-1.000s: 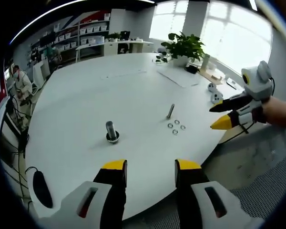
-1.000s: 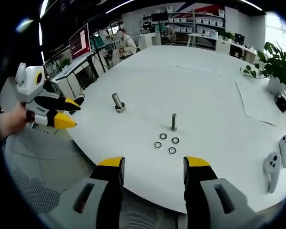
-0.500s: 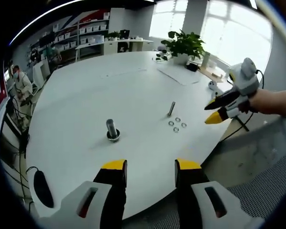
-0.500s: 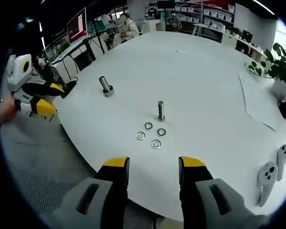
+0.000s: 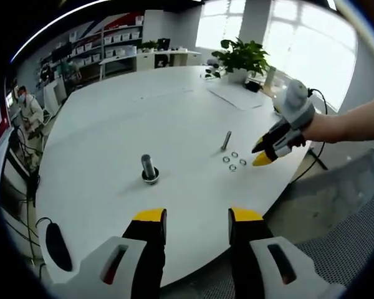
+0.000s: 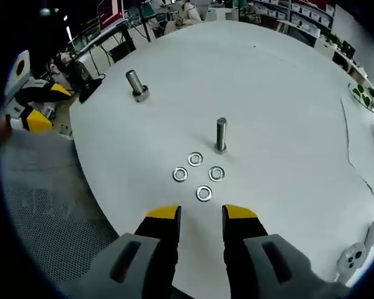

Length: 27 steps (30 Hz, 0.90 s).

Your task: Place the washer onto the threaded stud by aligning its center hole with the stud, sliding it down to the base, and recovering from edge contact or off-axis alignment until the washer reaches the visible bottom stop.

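On the big round white desk [image 6: 287,112] four small silver metal washers [image 6: 198,175] lie flat in a loose diamond, near one another but apart. Just beyond them a slim grey threaded stud [image 6: 220,135] stands upright on its base, bare, with no washer on it. Well off to the side, nearer the desk's edge, a thicker grey bolt standing in a dark round base [image 6: 135,83] is also upright.

The right hand-held gripper [image 6: 201,215], white-bodied with yellow-tipped black jaws, hovers over the desk just short of the washers, its jaws a narrow gap apart with nothing between them. In the left gripper view the right hand-held gripper [image 5: 262,153] reaches in on a person's forearm [image 5: 352,121], its yellow tips pointing down at the washers [image 5: 234,161] beside the slim stud [image 5: 226,141].

The left hand-held gripper [image 5: 197,217] hangs back at the near rim of the desk [image 5: 112,124], jaws standing wide and empty, well apart from the thick bolt [image 5: 149,169]. A black oval object [image 5: 55,247] lies at the desk's edge, and a potted green plant [image 5: 242,60] stands on the far side.
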Available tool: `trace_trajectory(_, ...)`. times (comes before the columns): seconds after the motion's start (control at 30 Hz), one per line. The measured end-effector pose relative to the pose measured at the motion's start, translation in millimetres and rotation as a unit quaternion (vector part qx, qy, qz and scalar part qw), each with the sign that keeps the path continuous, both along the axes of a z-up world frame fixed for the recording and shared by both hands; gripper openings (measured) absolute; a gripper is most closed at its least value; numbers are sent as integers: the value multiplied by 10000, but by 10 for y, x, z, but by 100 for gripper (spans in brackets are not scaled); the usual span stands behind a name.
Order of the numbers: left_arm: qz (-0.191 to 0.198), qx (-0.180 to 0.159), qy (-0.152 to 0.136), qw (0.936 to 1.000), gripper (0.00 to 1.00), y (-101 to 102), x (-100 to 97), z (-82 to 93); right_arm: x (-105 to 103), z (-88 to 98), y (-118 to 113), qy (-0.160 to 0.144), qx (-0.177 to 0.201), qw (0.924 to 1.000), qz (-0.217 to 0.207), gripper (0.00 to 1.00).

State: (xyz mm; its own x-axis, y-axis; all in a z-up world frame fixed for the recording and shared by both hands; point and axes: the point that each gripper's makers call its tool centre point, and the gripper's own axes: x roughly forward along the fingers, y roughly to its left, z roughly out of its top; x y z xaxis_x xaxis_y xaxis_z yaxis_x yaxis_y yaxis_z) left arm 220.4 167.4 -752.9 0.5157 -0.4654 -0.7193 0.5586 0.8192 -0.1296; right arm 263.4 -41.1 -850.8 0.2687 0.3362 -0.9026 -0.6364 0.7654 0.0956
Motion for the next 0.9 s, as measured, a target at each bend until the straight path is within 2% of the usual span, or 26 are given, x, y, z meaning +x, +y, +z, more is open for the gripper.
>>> trace_trajectory(0.23, 14, 6, -15, 10000, 38, 14, 4, 3, 82, -103, 21, 47, -200, 9994, 279, 24)
trace_trajectory(0.43, 4, 2, -40, 10000, 38, 10, 6, 13, 70, -155, 63, 49, -439, 9966, 694, 21)
trace_trajectory(0.6, 5, -8, -45, 10000, 38, 10, 5, 16, 100, -161, 72, 58, -465, 9961, 751, 19)
trace_trajectory(0.7, -35, 20, -36, 10000, 38, 4, -4, 8, 96, -165, 73, 7, -643, 9925, 1038, 18)
trace_trajectory(0.77, -64, 36, -22, 10000, 38, -2, -12, -2, 94, -166, 82, -99, -737, 9875, 1386, 18)
trace_trajectory(0.83, -73, 33, -37, 10000, 38, -8, -10, 5, 101, -173, 79, -7, -730, 9890, 1289, 18)
trace_trajectory(0.9, -65, 18, -45, 10000, 38, -10, -5, 11, 101, -173, 75, 100, -811, 9858, 1464, 18)
